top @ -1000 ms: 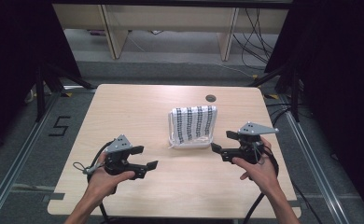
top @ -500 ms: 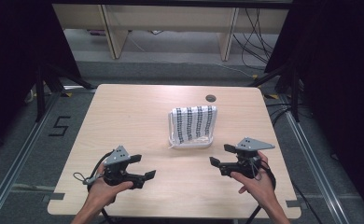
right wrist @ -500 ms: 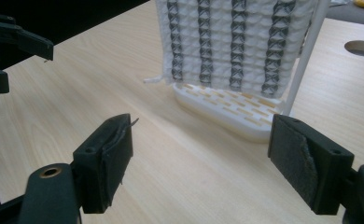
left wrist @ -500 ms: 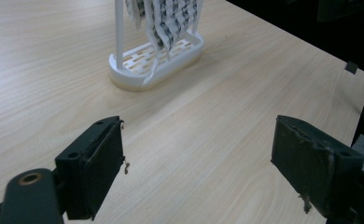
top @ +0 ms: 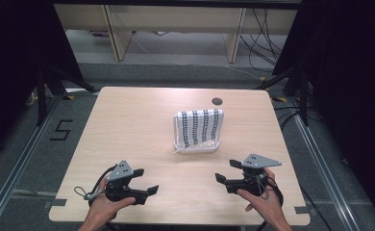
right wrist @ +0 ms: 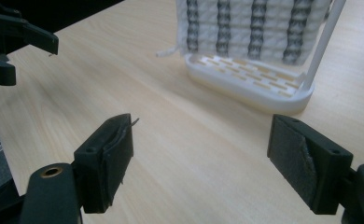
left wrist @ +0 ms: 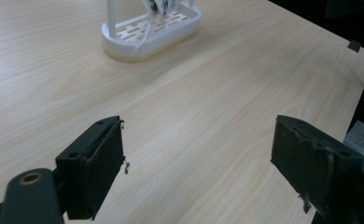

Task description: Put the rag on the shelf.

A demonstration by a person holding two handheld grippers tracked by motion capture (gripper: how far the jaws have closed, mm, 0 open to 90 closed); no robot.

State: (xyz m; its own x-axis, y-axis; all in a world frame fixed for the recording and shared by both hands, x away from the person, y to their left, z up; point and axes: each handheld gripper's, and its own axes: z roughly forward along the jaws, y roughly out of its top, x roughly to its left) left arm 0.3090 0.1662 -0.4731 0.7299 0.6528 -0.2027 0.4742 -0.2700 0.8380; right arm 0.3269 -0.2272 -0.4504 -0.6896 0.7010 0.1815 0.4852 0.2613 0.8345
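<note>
Hovering hand-held grippers [top: 146,180] [top: 226,170], jaws apart

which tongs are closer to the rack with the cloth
The right tongs, by a little: they sit just below the rack's right end, while the left tongs are lower and off to its left. Both are open and empty.

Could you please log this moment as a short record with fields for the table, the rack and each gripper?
table: light wood table, round hole near far edge
rack: white rack right of centre, striped cloth hanging over it
left gripper: left gripper open, holding nothing, near front edge
right gripper: right gripper open, holding nothing, short of the rack
</note>
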